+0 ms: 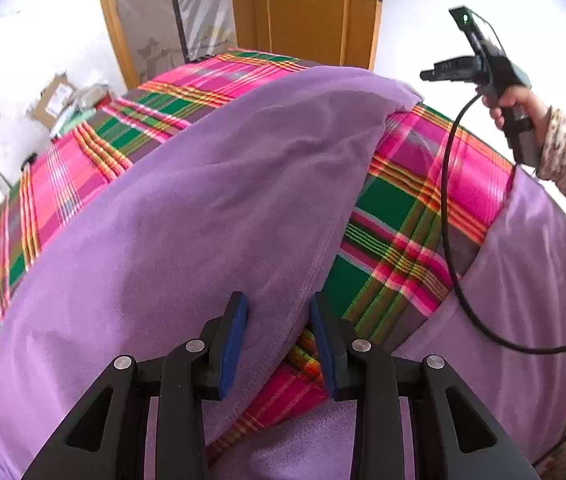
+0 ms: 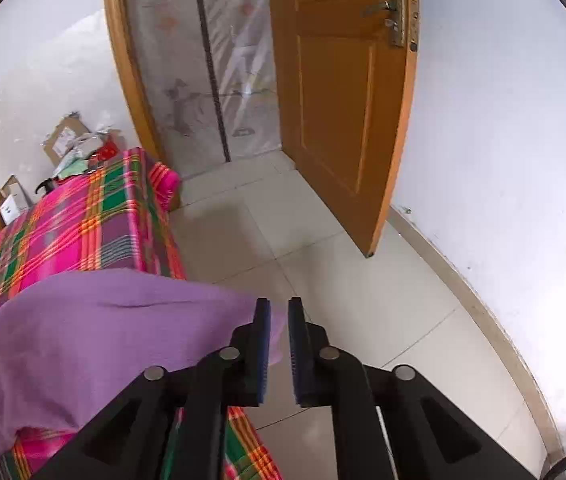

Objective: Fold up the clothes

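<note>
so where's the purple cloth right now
The purple cloth lies on the plaid bedspread, filling the left and middle of the left wrist view; its hemmed edge runs between the left gripper fingers.

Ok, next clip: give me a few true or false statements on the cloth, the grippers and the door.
1. The purple cloth lies on a plaid bedspread. True.
2. The right gripper is clamped on the cloth. False: its jaws stand slightly apart, with nothing gripped.
3. The door is open. True.
4. The left gripper is shut. False: its jaws are apart, the cloth's hem between them.
5. The bedspread is plain blue. False: pink and green plaid.
</note>
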`<state>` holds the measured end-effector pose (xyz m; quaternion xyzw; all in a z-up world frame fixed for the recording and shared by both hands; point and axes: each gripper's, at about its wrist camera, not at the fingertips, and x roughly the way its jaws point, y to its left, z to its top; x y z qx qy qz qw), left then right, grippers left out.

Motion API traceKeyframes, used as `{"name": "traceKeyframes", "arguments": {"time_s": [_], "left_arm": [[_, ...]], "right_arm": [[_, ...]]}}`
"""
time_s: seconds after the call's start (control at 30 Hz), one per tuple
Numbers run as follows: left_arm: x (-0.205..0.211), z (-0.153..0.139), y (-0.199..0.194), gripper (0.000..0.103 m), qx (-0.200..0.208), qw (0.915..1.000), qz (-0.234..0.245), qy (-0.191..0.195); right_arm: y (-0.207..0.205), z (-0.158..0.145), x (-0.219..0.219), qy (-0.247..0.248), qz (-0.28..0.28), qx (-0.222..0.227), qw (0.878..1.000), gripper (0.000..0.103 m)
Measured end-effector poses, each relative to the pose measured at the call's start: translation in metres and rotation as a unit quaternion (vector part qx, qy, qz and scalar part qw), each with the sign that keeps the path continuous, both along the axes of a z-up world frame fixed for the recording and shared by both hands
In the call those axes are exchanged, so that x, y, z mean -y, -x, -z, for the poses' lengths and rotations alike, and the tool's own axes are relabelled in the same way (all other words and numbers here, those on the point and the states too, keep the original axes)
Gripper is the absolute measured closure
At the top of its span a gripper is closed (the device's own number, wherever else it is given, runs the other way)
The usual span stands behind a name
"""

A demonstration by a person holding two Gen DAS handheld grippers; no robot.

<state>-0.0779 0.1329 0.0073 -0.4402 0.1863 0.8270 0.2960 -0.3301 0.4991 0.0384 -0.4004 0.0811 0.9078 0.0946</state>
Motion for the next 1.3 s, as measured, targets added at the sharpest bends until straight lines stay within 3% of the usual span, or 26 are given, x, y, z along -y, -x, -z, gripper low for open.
{"name": "traceKeyframes", "arguments": {"time_s": [0.1, 0.2, 0.4, 0.47, 0.6, 0.7, 0.93, 1.0, 1.07, 1.13, 1.3], "left_arm": [[0.001, -0.001, 0.001, 0.069, 0.004, 1.0000, -0.007, -0.002], [0.004, -0.002, 0.004, 0.069, 0.013, 0.9997, -0.015, -0.013], [0.004, -0.002, 0.003, 0.069, 0.011, 0.9997, -0.015, -0.015], [0.005, -0.002, 0.002, 0.075, 0.010, 0.9997, -0.019, -0.013], [0.008, -0.005, -0.002, 0.095, 0.004, 0.9998, -0.019, -0.008], [0.014, -0.007, -0.005, 0.099, 0.004, 0.9997, -0.020, -0.017], [0.022, -0.014, -0.013, 0.099, 0.001, 0.9993, -0.013, -0.036], [0.025, -0.014, -0.013, 0.099, 0.005, 0.9991, -0.013, -0.040], [0.026, -0.012, -0.012, 0.100, 0.009, 0.9989, -0.016, -0.044], [0.025, -0.011, -0.013, 0.099, 0.010, 0.9988, -0.018, -0.045], [0.027, -0.012, -0.014, 0.100, 0.011, 0.9984, -0.020, -0.052]], "right_arm": [[-0.011, -0.010, 0.005, 0.019, -0.011, -0.015, 1.000, 0.085], [-0.024, -0.015, 0.019, 0.073, -0.066, -0.021, 0.995, 0.085], [-0.046, -0.009, 0.047, 0.177, -0.144, 0.002, 0.974, 0.079], [-0.046, -0.003, 0.048, 0.227, -0.157, 0.012, 0.961, 0.078], [-0.042, 0.014, 0.056, 0.291, -0.166, 0.043, 0.941, 0.072], [-0.041, 0.028, 0.064, 0.321, -0.159, 0.059, 0.932, 0.067], [-0.035, 0.039, 0.058, 0.383, -0.111, 0.032, 0.916, 0.062], [-0.031, 0.039, 0.060, 0.381, -0.098, 0.027, 0.919, 0.065], [-0.026, 0.037, 0.062, 0.367, -0.087, 0.028, 0.926, 0.077], [-0.026, 0.034, 0.064, 0.342, -0.068, 0.023, 0.937, 0.099], [-0.040, 0.007, 0.052, 0.275, -0.050, -0.030, 0.960, 0.103]]}}
